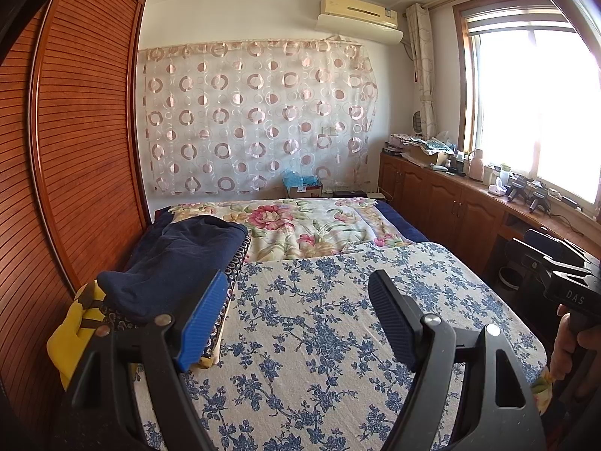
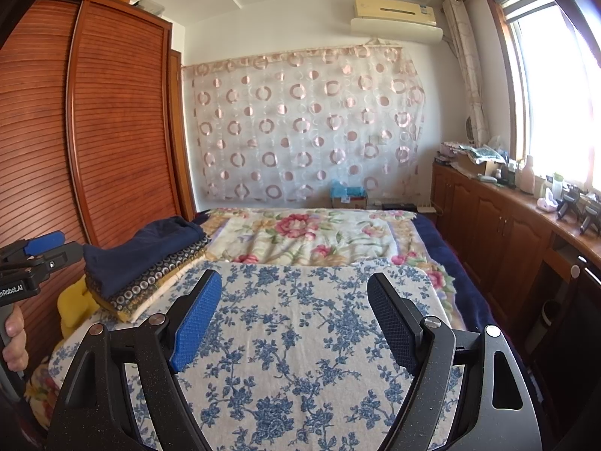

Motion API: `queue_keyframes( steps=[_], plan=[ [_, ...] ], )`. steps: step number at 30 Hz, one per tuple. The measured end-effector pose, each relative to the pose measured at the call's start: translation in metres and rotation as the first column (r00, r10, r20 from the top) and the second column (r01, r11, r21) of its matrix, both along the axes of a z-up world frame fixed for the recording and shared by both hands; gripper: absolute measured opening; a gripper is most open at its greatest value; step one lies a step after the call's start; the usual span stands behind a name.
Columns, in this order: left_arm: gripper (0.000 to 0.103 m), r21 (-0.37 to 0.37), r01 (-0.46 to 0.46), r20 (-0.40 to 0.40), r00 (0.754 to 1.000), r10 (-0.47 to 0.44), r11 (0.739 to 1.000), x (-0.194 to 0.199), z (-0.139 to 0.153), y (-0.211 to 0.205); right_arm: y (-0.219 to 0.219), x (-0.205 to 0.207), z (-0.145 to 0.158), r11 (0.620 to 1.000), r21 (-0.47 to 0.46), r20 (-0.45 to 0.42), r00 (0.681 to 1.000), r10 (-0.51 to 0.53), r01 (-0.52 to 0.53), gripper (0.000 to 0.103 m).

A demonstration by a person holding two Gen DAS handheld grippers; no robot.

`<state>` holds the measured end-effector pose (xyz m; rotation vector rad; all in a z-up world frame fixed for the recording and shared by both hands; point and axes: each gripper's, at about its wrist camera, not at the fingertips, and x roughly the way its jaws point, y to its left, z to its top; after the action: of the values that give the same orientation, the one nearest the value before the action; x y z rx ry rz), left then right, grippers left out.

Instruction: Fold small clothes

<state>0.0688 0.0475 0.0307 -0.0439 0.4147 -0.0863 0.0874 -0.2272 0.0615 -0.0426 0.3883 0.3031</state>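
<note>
A stack of folded clothes lies at the left of the bed, a navy garment [image 1: 180, 259] [image 2: 142, 248] on top, a dark ring-patterned one [image 2: 157, 282] under it, and a yellow piece [image 1: 71, 334] [image 2: 73, 304] beside the stack. My left gripper [image 1: 300, 297] is open and empty above the blue-flowered white board [image 1: 319, 338], just right of the stack. My right gripper [image 2: 296, 297] is open and empty above the same board [image 2: 300, 357]. No garment lies on the board. The left gripper also shows at the left edge of the right wrist view [image 2: 33, 259].
A floral blanket [image 1: 300, 229] covers the bed behind the board. A wooden slatted wardrobe [image 1: 75, 150] stands close on the left. A wooden cabinet [image 1: 450, 203] with clutter runs along the window on the right. A patterned curtain [image 1: 259, 116] hangs on the far wall.
</note>
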Motion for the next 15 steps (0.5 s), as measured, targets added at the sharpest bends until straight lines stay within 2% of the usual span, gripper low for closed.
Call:
queue_keyframes(
  steps=[15],
  plan=[
    [0.078, 0.001, 0.003, -0.003, 1.0, -0.003, 1.0, -0.0023, 0.0017, -0.0005, -0.0014, 0.0, -0.0009, 1.0, 0.002, 0.0, 1.0, 0.001, -0.001, 0.082]
  ],
)
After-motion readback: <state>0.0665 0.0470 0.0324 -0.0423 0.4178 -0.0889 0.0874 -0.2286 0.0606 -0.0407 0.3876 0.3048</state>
